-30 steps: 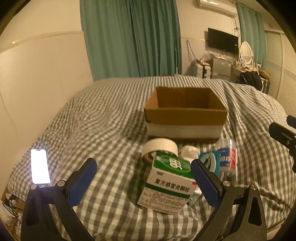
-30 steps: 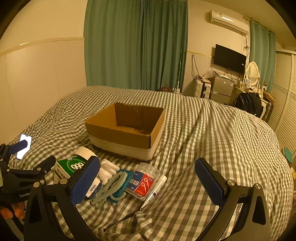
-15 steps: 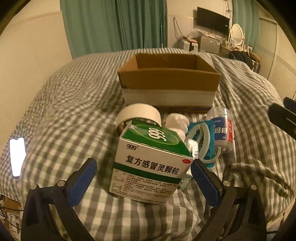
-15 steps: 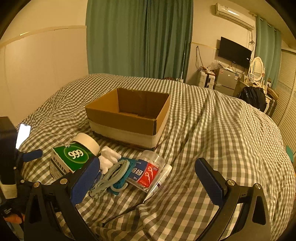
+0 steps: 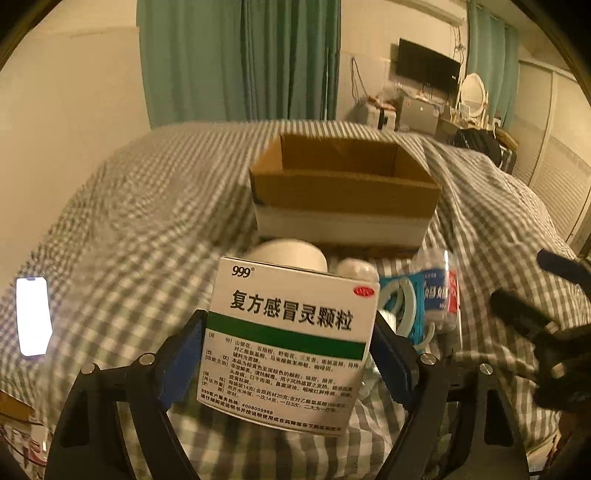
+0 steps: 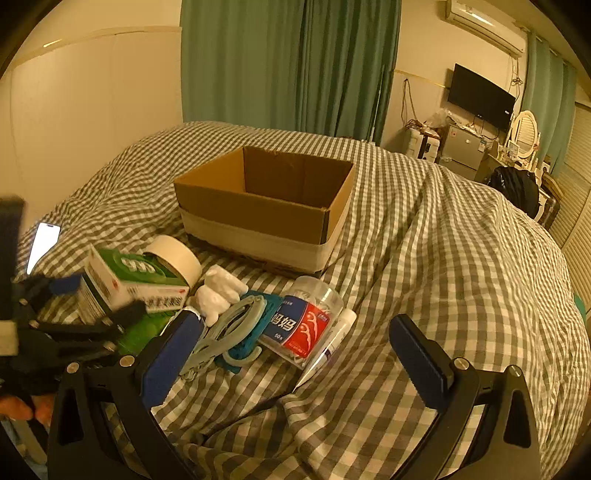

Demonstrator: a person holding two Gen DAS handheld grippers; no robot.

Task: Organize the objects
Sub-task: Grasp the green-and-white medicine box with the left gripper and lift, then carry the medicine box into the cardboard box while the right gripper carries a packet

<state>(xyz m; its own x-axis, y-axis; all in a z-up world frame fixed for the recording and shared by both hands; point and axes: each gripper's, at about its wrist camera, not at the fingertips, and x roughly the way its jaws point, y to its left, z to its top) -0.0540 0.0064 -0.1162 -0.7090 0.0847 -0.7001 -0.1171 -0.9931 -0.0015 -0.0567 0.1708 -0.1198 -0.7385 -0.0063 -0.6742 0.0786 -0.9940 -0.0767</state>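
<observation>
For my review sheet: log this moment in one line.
left gripper: closing on medicine box | right gripper: open, empty | cardboard box: empty

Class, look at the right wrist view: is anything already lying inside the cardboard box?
No: the cardboard box shows only bare brown walls and floor inside.

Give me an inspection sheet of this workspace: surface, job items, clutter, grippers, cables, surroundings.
Surface: checked bedspread, rumpled.
Job's things: open cardboard box, inside looks empty; medicine box; tape roll; white figurine; blue hangers; floss pick tub; small tube.
Clutter: lit phone lying on the bedspread, apart from the pile.
Grippers: left hand-held gripper has just been closing, pads against the medicine box's sides; right hand-held gripper open, nothing held.
Cables: dark cord on the bedspread; wires under the TV.
Surroundings: green curtains, air conditioner, mirror.
</observation>
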